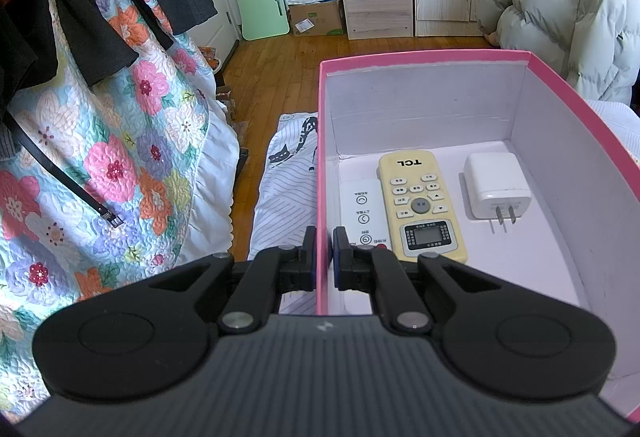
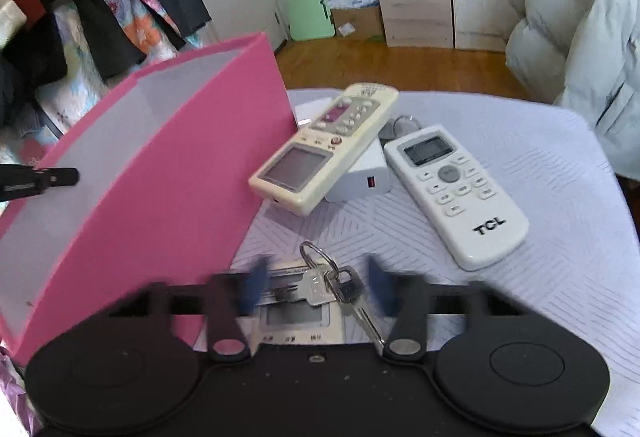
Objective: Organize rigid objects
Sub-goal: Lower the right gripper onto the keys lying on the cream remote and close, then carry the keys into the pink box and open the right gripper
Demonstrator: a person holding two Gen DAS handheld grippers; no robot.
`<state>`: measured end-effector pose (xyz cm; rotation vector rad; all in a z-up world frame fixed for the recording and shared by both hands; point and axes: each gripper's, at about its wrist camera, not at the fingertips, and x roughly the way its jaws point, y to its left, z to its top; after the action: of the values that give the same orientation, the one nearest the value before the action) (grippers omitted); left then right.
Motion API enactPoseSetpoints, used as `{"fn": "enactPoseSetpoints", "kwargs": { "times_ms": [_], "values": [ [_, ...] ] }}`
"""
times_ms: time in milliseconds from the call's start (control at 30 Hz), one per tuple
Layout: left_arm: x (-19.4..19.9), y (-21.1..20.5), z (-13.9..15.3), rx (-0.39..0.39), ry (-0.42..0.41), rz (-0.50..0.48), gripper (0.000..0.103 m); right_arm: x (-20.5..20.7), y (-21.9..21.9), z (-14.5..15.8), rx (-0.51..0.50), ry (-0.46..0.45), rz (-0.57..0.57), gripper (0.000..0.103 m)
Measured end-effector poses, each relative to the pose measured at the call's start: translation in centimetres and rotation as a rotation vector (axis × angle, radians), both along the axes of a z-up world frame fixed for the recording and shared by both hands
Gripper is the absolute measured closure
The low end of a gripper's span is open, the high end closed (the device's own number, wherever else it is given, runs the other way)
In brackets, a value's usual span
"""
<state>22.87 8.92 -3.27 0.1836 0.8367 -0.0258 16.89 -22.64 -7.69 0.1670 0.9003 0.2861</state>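
Two grippers worked a pink box (image 1: 424,57) on a bedspread (image 2: 540,165). The left gripper (image 1: 324,237) was clamped on the box's left wall, one finger inside and one outside. Inside the box lay a yellowed TCL remote (image 1: 420,205), a flat white remote (image 1: 362,209) beside it and a white plug adapter (image 1: 496,185) — all flat on the bottom.

The right gripper (image 2: 316,289) hung with its fingers apart over a bunch of keys (image 2: 332,283), which rested on a small white device (image 2: 298,317) just beside the box's outer wall. The keys looked light, hard and slippery, likely to swing loose from their ring (image 2: 316,257); taking hold across the flat key heads seemed the safest grip. One silver key (image 2: 366,315) pointed back toward the camera, its long axis running along the gripper's line.

Farther off sat a beige remote (image 2: 324,153) propped on a white charger (image 2: 360,177), its long axis slanting away to the right, and a white TCL remote (image 2: 456,193) — screen end pointing away from the camera.
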Motion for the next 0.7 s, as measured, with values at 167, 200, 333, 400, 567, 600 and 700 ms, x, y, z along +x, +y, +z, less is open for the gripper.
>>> {"fn": "enactPoseSetpoints", "kwargs": {
  "times_ms": [167,200,333,400,567,600,700],
  "values": [
    [0.0,0.0,0.0,0.001,0.001,-0.001,0.097,-1.1,0.4,2.5,0.008,-0.111,-0.018,0.099],
    [0.0,0.0,0.0,0.002,0.001,-0.001,0.097,-1.5,0.5,3.6,0.006,-0.139,-0.015,0.100],
    [0.0,0.0,0.0,0.001,0.000,-0.001,0.097,-2.4,1.3,7.9,0.035,-0.241,0.022,0.101],
    [0.0,0.0,0.0,-0.001,0.000,0.000,0.097,-2.5,2.3,10.2,0.039,-0.288,0.052,0.101],
    [0.1,-0.2,0.0,0.004,0.001,0.001,0.097,-2.3,4.6,13.2,0.001,-0.333,0.149,0.100],
    [0.1,-0.2,0.0,0.003,0.002,0.002,0.097,-1.9,4.6,12.7,-0.023,-0.312,0.131,0.097],
    [0.1,-0.2,0.0,0.000,0.001,0.001,0.097,-0.5,3.3,9.7,-0.004,-0.185,0.065,0.093]
  ]
}}
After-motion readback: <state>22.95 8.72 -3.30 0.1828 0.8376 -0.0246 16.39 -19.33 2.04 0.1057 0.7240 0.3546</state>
